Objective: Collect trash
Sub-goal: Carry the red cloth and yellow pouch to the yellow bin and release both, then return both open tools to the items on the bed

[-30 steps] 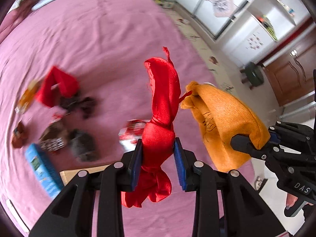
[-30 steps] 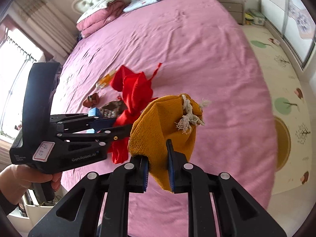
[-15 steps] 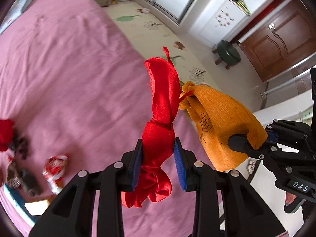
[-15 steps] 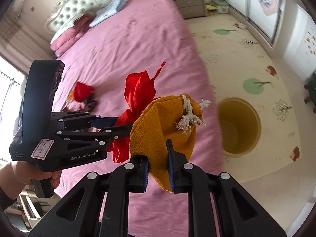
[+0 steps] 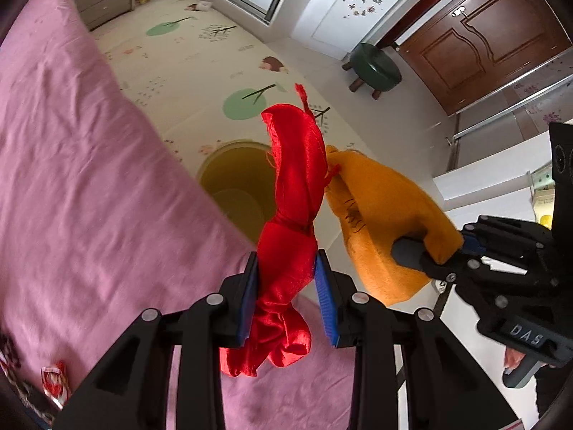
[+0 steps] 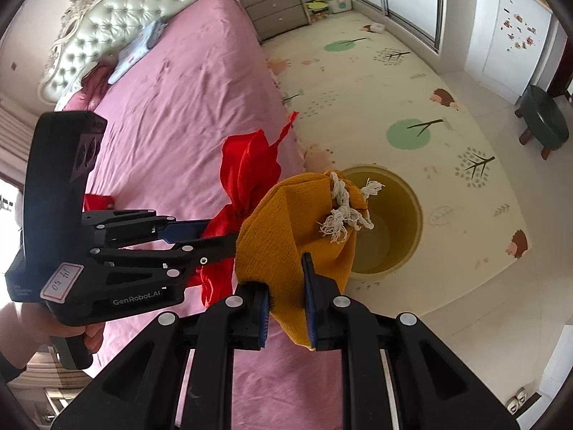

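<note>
Left gripper (image 5: pixel 286 297) clamped on red cloth (image 5: pixel 293 193), right gripper (image 6: pixel 286 297) on orange pouch (image 6: pixel 286 229), above bed (image 6: pixel 186 107) edge near yellow bin (image 6: pixel 401 222).

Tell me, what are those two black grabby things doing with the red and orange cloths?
A person is tidying up with a gripper in each hand. The left gripper is shut on a red cloth, and the right gripper is shut on an orange cloth pouch. Both hang at the edge of the pink bed, close to a yellow bin on the floor. Nothing is dropped in yet.
</note>
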The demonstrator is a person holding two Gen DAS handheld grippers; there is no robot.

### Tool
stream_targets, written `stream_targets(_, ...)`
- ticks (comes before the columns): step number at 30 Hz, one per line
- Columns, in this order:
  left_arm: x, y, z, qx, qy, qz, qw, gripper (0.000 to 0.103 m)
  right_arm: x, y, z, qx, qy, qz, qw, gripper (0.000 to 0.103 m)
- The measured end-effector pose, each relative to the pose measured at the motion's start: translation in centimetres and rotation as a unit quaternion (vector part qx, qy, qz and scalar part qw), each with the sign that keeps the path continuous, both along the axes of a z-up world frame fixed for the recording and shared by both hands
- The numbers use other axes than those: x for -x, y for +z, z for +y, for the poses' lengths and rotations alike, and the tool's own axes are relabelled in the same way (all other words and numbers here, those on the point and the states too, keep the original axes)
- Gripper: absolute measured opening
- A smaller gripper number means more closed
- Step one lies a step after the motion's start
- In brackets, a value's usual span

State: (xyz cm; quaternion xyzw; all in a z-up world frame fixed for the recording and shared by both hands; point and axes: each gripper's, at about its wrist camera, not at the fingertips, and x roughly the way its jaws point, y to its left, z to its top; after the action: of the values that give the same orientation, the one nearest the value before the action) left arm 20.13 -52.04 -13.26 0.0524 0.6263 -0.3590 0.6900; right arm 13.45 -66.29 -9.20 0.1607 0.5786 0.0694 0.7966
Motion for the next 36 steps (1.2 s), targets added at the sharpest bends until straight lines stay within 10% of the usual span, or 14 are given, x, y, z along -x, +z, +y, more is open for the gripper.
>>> stream_targets(6, -2.8, -0.4, -3.2, 0.027, 0.004, 0.009, 0.9996, 0.036, -1.9, -0.9, -3.2, 0.008, -0.009, 0.0, 1.0, 0.017)
stream_targets(10, -4.2, 0.5, -4.2, 0.04, 0.008, -0.014, 0.9991, 0.082, -2.8, -0.7, -5.3, 0.014, -0.023, -0.007, 1.0, 0.034)
stream_targets(22, -3.7, 1.8, 0.6, 0.016, 0.049, -0.03, 0.9982, 0.084, -2.4, 2.0, -4.1, -0.012, -0.025, -0.028, 0.999, 0.04)
stream_targets(36, 1.7, 4.6, 17.2, -0.009, 0.176, -0.06, 0.9825, 0.084, -2.0, 4.5, 12.8, -0.036, 0.134, -0.048, 0.989, 0.04)
